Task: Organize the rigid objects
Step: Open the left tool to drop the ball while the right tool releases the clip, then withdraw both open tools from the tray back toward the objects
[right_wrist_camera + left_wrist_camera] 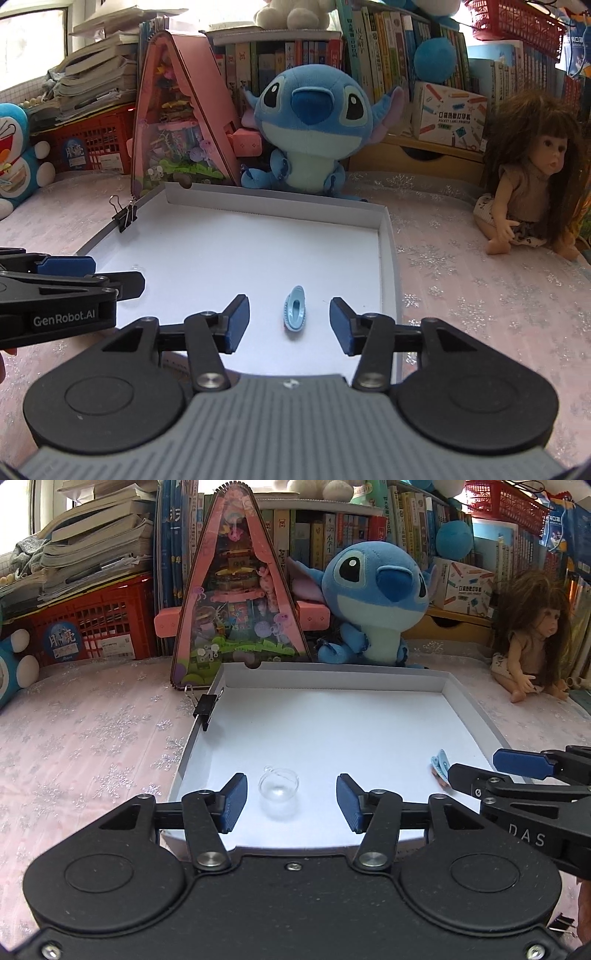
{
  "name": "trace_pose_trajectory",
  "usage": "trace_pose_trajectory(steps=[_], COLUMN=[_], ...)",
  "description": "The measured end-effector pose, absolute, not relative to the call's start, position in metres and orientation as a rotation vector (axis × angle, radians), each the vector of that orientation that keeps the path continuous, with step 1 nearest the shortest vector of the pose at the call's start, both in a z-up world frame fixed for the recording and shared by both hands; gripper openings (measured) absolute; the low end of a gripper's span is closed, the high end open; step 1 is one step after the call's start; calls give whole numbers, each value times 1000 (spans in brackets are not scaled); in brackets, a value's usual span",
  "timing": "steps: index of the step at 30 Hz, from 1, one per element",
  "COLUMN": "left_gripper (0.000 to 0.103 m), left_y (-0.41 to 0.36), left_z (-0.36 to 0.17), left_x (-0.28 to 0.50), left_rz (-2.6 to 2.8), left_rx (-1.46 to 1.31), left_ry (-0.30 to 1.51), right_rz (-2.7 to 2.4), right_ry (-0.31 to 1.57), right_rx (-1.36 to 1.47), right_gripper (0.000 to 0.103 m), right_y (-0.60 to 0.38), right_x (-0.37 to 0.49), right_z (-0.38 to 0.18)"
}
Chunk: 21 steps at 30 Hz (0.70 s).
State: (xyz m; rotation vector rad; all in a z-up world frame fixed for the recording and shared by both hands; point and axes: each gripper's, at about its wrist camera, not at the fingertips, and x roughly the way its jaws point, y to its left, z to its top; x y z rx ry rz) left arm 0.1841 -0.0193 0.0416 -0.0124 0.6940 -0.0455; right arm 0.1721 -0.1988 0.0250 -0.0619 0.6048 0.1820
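The left gripper (290,801) is spread around a glass cup (278,788); the right gripper (289,319) is spread around a blue clip (294,308), both inside the white tray (469,705).

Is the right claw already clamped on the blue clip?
No, the right claw stands open, and the blue clip lies loose in the white tray.

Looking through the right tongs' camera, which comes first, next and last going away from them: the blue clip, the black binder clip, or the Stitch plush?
1. Blue clip: on the white tray, between the open right tongs.
2. Black binder clip: clamped on the tray's left wall, farther back.
3. Stitch plush: behind the tray's far wall, by the books.
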Motion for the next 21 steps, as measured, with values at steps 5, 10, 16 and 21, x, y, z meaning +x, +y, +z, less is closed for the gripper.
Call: trace_pose_trajectory(steps=[5, 10, 16, 21], left_gripper=[55, 58, 58, 59], left_y=[-20, -25, -30, -33], left_z=[47, 50, 50, 46], left_x=[169, 152, 132, 118], left_rz=[-55, -64, -90, -113], left_rx=[-4, 19, 32, 38], left_ry=[684, 674, 672, 694], right_rz=[195, 210, 226, 234], right_ry=[593, 577, 562, 558], right_rx=[-53, -56, -48, -45], right_gripper=[67, 69, 73, 74], right_y=[-201, -203, -209, -213], right_x=[161, 148, 130, 117], right_z=[30, 32, 30, 27])
